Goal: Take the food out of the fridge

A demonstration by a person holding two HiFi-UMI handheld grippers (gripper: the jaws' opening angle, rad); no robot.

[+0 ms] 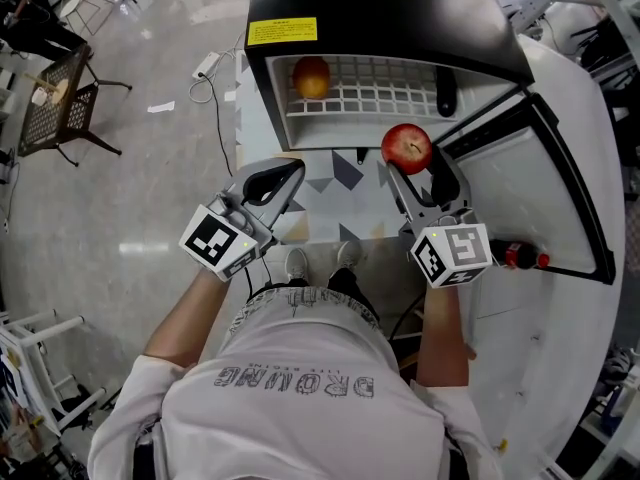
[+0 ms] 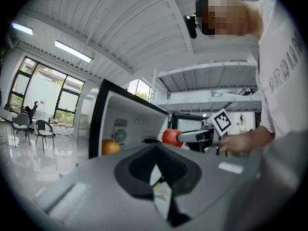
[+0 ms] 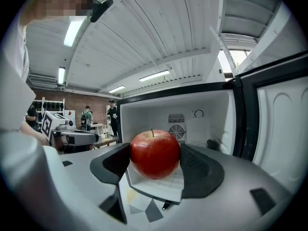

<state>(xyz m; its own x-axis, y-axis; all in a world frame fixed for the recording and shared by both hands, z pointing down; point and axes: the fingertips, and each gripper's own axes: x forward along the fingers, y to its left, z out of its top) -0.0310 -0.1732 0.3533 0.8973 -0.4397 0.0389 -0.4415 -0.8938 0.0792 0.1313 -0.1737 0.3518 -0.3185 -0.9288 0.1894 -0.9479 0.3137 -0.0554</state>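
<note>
Apple (image 1: 407, 148) pinched in right tongs (image 1: 416, 165), held forward at the fridge (image 1: 380, 8) mouth; left tongs (image 1: 290, 175) closed, empty.

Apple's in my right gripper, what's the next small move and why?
Probably draw the right gripper back and set the red apple down: its jaws clamp it in front of the fridge, and an orange waits on the shelf.
</note>
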